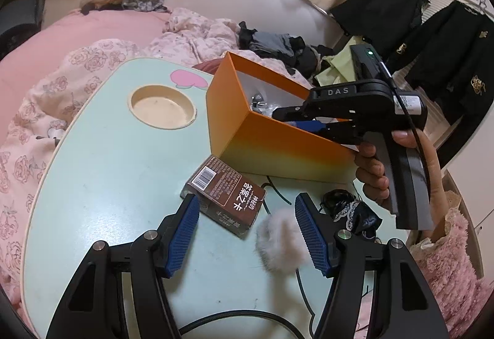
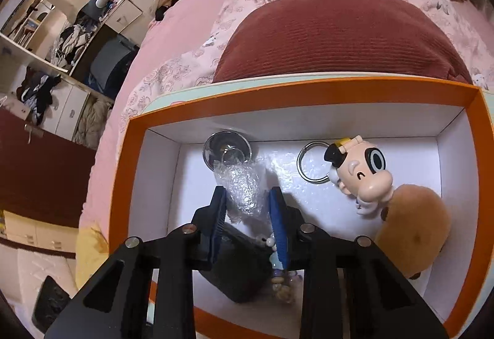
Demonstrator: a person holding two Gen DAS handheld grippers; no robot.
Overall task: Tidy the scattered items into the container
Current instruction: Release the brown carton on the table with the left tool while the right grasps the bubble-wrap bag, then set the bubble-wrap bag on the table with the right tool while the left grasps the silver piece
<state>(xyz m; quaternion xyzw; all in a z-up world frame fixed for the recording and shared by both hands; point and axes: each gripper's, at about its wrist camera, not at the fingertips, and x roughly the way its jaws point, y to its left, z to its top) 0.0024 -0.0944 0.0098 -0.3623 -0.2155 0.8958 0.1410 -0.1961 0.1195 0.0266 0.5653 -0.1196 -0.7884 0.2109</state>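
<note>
Right gripper (image 2: 248,209) jaws apart inside orange box (image 2: 296,86), straddling bubble wrap (image 2: 244,188); lift straight out. Left gripper (image 1: 244,215) jaws apart, empty: centre on brown carton (image 1: 225,194).

The black left gripper with blue ribbed pads (image 1: 245,231) points downward, jaws apart, nothing pressed between them. The black right gripper (image 2: 248,217), gripped by a hand (image 1: 375,175), tilts steeply down, jaws narrowly parted.

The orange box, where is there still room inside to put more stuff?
Inside the orange box, bare white floor shows along the left wall beside the metal cup, and between the bubble wrap and the key ring. The right side is crowded by the cartoon figure and brown plush.
</note>
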